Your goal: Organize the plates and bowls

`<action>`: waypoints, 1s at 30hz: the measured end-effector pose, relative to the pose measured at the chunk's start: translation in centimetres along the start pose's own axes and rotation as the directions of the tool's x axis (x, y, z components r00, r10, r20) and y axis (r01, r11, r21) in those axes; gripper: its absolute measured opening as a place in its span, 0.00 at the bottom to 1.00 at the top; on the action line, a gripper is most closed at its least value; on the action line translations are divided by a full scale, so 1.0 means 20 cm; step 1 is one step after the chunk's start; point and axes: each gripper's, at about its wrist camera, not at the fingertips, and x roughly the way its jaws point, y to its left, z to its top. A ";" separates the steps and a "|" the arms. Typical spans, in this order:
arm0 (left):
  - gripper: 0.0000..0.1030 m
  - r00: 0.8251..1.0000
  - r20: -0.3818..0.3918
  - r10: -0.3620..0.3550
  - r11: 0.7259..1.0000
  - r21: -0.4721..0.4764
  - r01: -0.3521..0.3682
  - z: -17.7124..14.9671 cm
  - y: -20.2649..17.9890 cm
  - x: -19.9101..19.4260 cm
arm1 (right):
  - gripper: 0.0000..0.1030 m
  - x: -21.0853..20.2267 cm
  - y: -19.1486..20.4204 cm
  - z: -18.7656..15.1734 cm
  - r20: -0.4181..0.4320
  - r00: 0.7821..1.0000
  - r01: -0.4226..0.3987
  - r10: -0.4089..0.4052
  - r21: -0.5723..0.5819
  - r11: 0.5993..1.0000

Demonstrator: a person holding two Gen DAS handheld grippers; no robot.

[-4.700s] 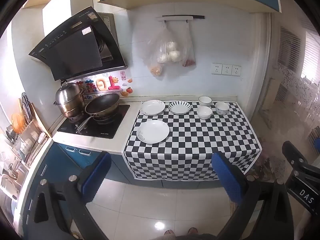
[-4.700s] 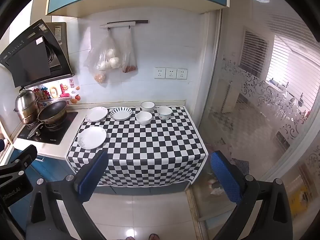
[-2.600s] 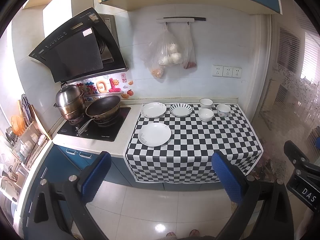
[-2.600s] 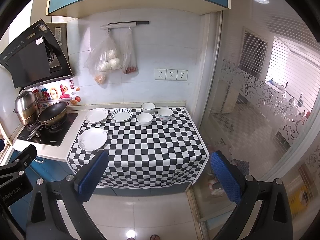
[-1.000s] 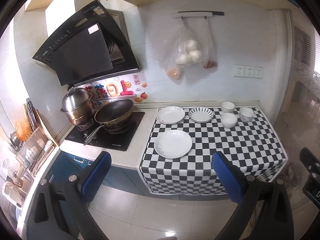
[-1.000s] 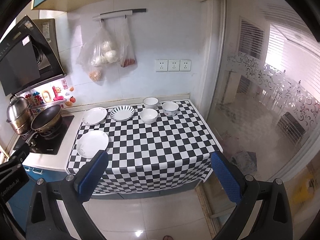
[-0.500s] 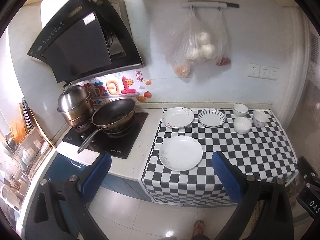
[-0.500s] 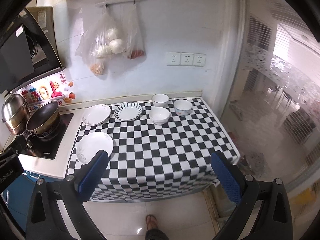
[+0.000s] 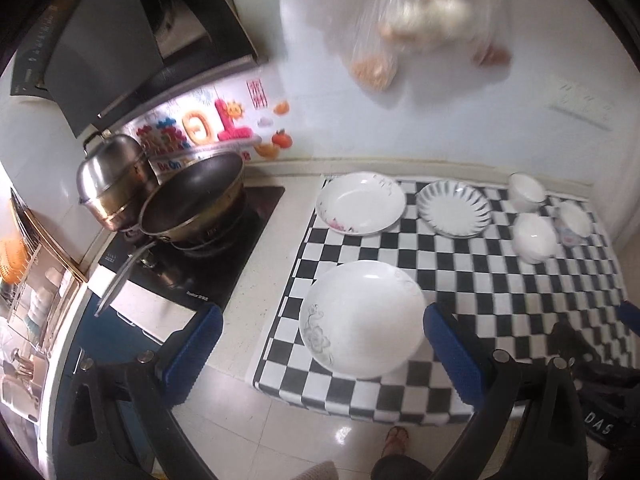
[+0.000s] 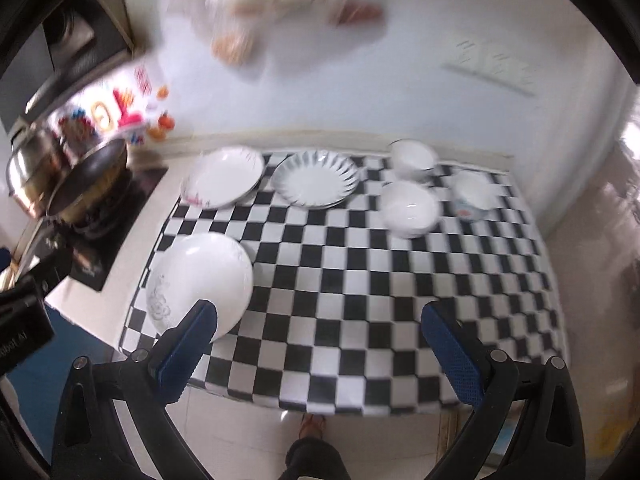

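Observation:
Three plates and three bowls lie on a black-and-white checked cloth [image 9: 500, 280]. A large white plate [image 9: 362, 320] is nearest, also in the right wrist view [image 10: 200, 280]. Behind it lie a white plate with a pink flower [image 9: 360, 202] [image 10: 222, 178] and a striped plate [image 9: 454, 208] [image 10: 316, 178]. The bowls [image 9: 534, 238] [image 10: 410, 208] stand at the far right. My left gripper [image 9: 320, 344] is open above the counter's front edge, just short of the large plate. My right gripper [image 10: 320, 340] is open over the cloth's front.
A hob with a dark wok [image 9: 192, 200] and a steel pot [image 9: 114, 180] stands left of the cloth. Plastic bags [image 9: 412, 20] hang on the wall above. A dish rack [image 9: 32, 280] is at the far left. The wall closes the right side.
Both grippers have moved forward and down toward the counter, from well back in the room. The plates and bowls have not moved. Both stay open.

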 end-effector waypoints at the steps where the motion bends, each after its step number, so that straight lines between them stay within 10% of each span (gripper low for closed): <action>1: 1.00 1.000 -0.017 0.014 1.000 0.001 -0.014 0.01 -0.01 0.07 | 1.00 0.10 0.01 0.02 -0.023 1.000 0.001 -0.001 -0.020 1.000; 12: 1.00 0.969 -0.246 0.016 1.000 0.003 -0.016 0.05 -0.01 0.76 | 1.00 0.93 0.15 0.11 -0.231 0.971 -0.085 0.063 -0.086 0.993; 18: 0.90 0.910 -0.408 -0.079 0.997 -0.054 0.062 0.00 0.06 1.14 | 1.00 1.17 0.22 0.11 -0.333 0.937 -0.134 0.111 -0.048 0.990; 30: 0.64 0.766 -0.603 -0.222 0.975 -0.132 0.179 -0.12 0.21 1.56 | 0.94 1.53 0.35 0.05 -0.544 0.788 -0.252 0.288 0.140 0.957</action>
